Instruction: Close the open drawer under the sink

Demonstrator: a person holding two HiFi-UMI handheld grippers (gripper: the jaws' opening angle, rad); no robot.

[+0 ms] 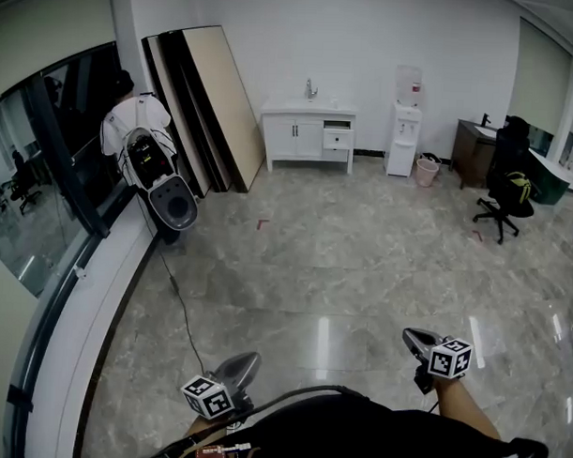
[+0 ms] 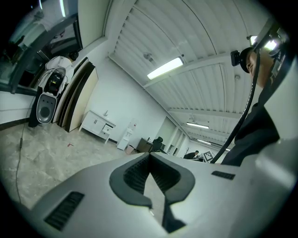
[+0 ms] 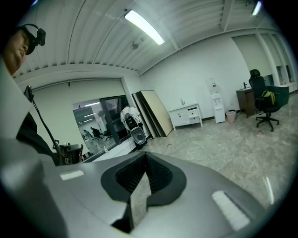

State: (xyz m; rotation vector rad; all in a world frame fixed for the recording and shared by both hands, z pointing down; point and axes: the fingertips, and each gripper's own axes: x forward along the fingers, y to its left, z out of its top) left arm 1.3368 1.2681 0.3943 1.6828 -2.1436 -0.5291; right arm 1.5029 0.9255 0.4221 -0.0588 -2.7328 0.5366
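Though far off, one open drawer (image 1: 337,138).

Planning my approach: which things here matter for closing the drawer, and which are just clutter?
Job: white sink cabinet; its pulled-out white drawer.
Lying about: white water dispenser; pink bin; black office chair; leaning beige boards.

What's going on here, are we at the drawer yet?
Not yet. A person holds a tool in each hand, the left tool and the right tool, both shut and empty. They stand out on the open floor, with the sink cabinet across the room ahead. Its drawer, on the right side, sticks out open, and neither tool is anywhere near it.
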